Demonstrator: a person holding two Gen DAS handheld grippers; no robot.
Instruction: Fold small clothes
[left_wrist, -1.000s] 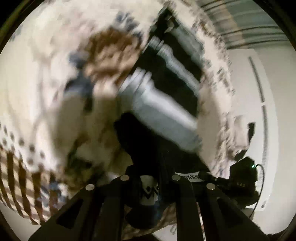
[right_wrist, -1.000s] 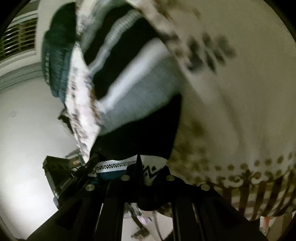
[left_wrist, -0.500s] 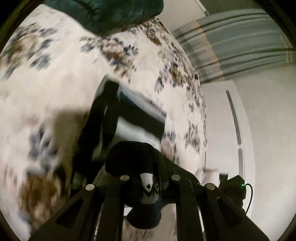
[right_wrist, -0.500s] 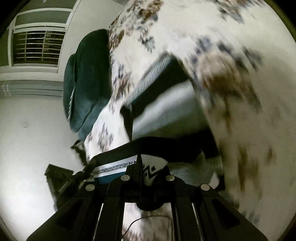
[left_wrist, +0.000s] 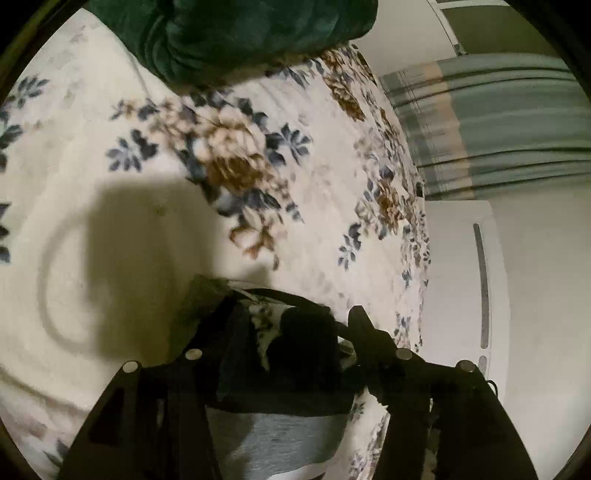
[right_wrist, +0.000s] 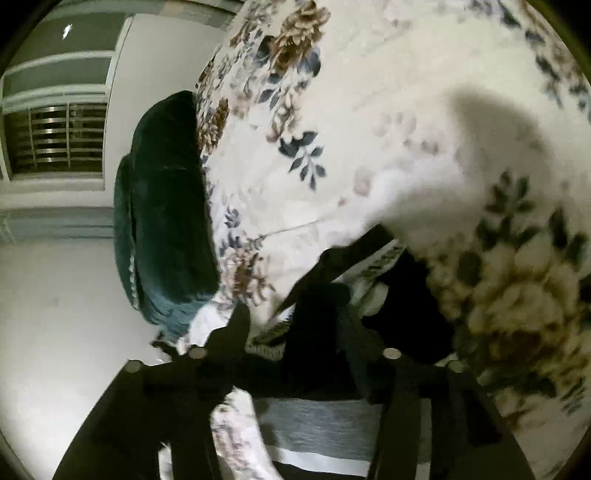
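Observation:
A small black, grey and white striped garment (left_wrist: 280, 435) lies on the floral bedspread (left_wrist: 258, 177), bunched right under both grippers. In the left wrist view my left gripper (left_wrist: 291, 317) is open, its fingers standing either side of the black waistband fold. In the right wrist view the same garment (right_wrist: 325, 424) shows its grey and white stripes at the bottom. My right gripper (right_wrist: 288, 317) is open too, with the black edge of the cloth lying between its fingers. Neither gripper holds the cloth.
A dark green velvet cushion (left_wrist: 236, 37) lies at the head of the bed, also in the right wrist view (right_wrist: 162, 229). A white cabinet (left_wrist: 480, 280) and curtain stand beyond the bed's right edge. A barred window (right_wrist: 55, 140) is on the wall.
Both grippers carried the garment's edge forward over itself and down onto the bed. Both then opened and let the cloth go; it now lies folded under them.

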